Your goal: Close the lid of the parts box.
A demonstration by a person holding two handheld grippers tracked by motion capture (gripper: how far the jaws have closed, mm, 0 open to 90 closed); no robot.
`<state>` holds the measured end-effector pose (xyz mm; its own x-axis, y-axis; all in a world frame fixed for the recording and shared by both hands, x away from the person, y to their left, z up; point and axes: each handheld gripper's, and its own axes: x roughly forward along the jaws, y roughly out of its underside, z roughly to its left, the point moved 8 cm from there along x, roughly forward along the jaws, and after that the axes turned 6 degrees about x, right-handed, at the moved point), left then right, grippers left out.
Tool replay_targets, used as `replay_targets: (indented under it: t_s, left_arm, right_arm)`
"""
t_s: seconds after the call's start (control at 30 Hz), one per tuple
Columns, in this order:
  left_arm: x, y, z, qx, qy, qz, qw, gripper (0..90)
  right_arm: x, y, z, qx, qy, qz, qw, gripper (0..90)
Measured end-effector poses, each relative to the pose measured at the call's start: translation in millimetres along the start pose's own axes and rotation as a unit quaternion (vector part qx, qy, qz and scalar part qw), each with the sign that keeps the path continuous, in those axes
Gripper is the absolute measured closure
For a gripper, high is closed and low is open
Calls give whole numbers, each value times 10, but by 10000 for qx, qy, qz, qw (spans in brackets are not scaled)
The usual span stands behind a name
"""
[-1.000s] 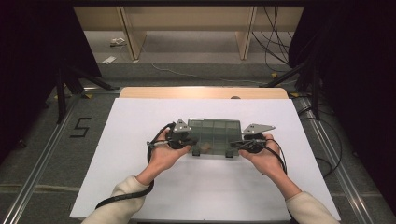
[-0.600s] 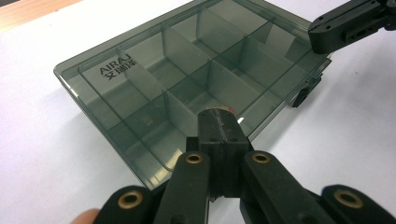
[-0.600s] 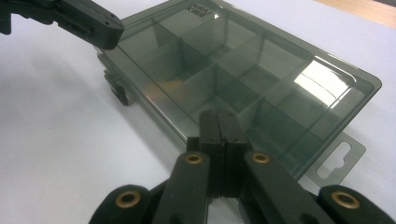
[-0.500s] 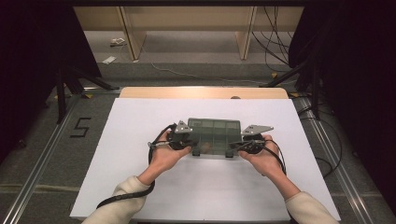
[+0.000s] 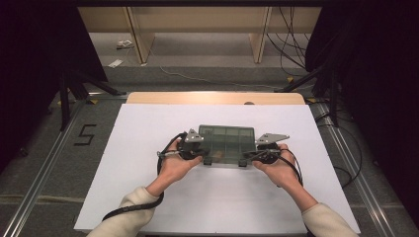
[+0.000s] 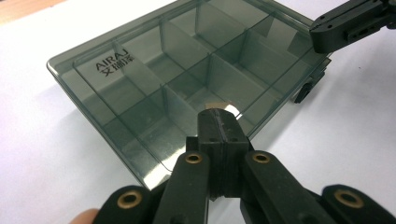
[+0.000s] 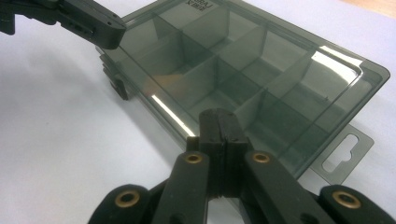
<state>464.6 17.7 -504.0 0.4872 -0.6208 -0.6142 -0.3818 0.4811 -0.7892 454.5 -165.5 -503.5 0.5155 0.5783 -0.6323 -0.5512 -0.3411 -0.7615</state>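
Observation:
A smoky grey see-through compartment box [image 5: 226, 142] lies shut, lid up, on the white table [image 5: 148, 197]. My left gripper [image 5: 204, 155] is at the box's left front corner and my right gripper [image 5: 250, 156] at its right front corner. In the left gripper view the left gripper [image 6: 223, 117] is shut, its tip over the lid [image 6: 177, 70] near the edge. In the right gripper view the right gripper [image 7: 219, 120] is shut the same way over the lid [image 7: 261, 65]. Nothing is between either pair of jaws. Whether the tips touch the lid I cannot tell.
Black latches [image 6: 306, 88] stick out from the box's front side, and a clear hang tab [image 7: 348, 151] from its right end. A wooden strip [image 5: 212, 98] borders the table's far edge. Cables trail from both grippers toward the person's sleeves.

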Motion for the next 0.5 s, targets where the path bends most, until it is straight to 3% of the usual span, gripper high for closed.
replay_targets:
  t_s: [0.2,0.5]
  left_arm:
    - [-38,37,38,22,10,-133,9999,802]
    - [-221,62,40,209,-24,-488,9986,440]
  right_arm:
    - [-29,13,-15,2,59,-127,9999,822]
    - [-211,14,-50,-161,75,-559,9983,635]
